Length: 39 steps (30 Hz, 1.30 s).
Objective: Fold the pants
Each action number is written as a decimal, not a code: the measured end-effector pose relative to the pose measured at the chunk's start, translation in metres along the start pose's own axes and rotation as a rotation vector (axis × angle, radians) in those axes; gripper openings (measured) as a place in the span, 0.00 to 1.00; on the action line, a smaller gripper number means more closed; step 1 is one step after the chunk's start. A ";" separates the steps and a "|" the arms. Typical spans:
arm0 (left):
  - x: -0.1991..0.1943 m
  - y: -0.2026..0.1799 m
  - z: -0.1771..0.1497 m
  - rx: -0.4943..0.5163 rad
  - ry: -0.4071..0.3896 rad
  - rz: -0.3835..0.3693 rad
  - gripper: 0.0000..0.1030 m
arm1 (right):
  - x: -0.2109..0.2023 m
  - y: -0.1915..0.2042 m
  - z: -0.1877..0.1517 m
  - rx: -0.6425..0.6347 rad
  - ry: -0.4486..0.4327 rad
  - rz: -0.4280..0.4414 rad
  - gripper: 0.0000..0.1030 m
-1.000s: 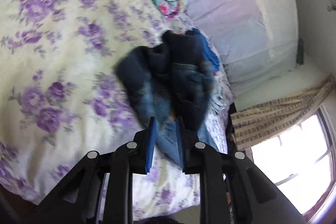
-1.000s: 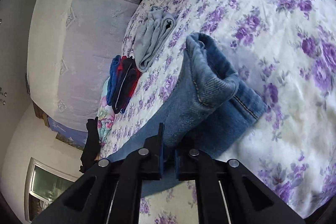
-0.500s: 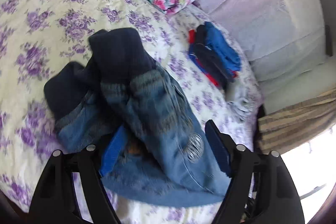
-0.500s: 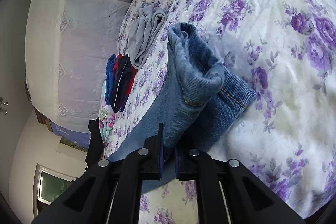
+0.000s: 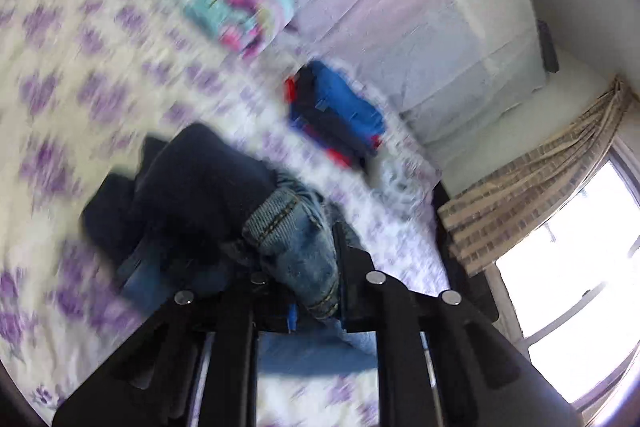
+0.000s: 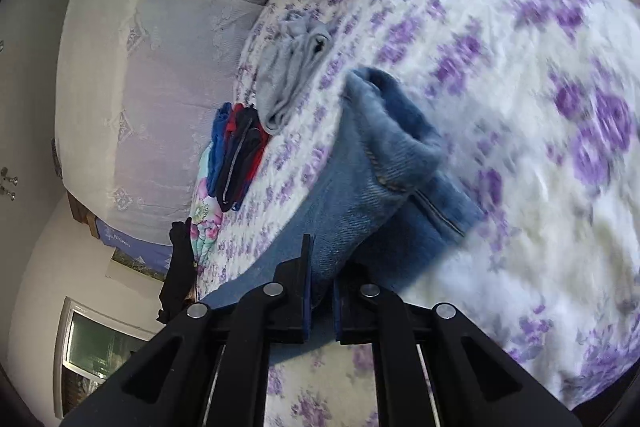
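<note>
jeans pinched at both ends, bunched on the bed

left gripper (image 5: 316, 291): fingers narrow and closing, a fold of the jeans (image 5: 296, 243) caught between them. the stitched hem sits right at the tips. the rest of the denim, darker, heaps away up and to the left of the fingers in the left view. picture blurred, so how firmly the pads bite is hard to read.

beyond it on the bed (image 5: 60, 75): a stack of blue and red folded clothes (image 5: 340, 115), well apart from the jeans. a rolled turquoise and pink blanket (image 5: 244, 11) lies farther back. curtain (image 5: 540, 183) and window at far right.

right gripper (image 6: 320, 287): fingers clamped tight on another part of the jeans (image 6: 360, 187). denim rises straight out from between them, long axis running ahead along the fingers, ending in an open cuffed leg end. a second layer lies flat on the bed just right of it.

left of that, a grey folded garment (image 6: 292, 75) and the same blue and red stack near the bed edge.

judgement: both hands hold cloth, neither nearer than the other. garment is still bunched between them. the next move likely turns on drawing the two grips apart along the leg's long axis to flatten it before any fold.
</note>
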<state>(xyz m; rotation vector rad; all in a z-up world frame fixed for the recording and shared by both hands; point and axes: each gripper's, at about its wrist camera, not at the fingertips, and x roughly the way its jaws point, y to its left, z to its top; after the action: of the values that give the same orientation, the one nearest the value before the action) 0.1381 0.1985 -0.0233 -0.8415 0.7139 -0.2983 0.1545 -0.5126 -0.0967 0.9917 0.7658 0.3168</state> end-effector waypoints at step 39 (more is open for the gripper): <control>0.028 -0.024 0.021 0.216 -0.020 0.187 0.55 | -0.013 0.077 -0.002 -0.283 -0.151 -0.015 0.58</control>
<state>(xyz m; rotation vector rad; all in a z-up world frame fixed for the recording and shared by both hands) 0.1737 0.1807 -0.0082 -0.5678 0.7220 -0.1948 0.1514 -0.4777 -0.0266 0.7333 0.5727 0.3235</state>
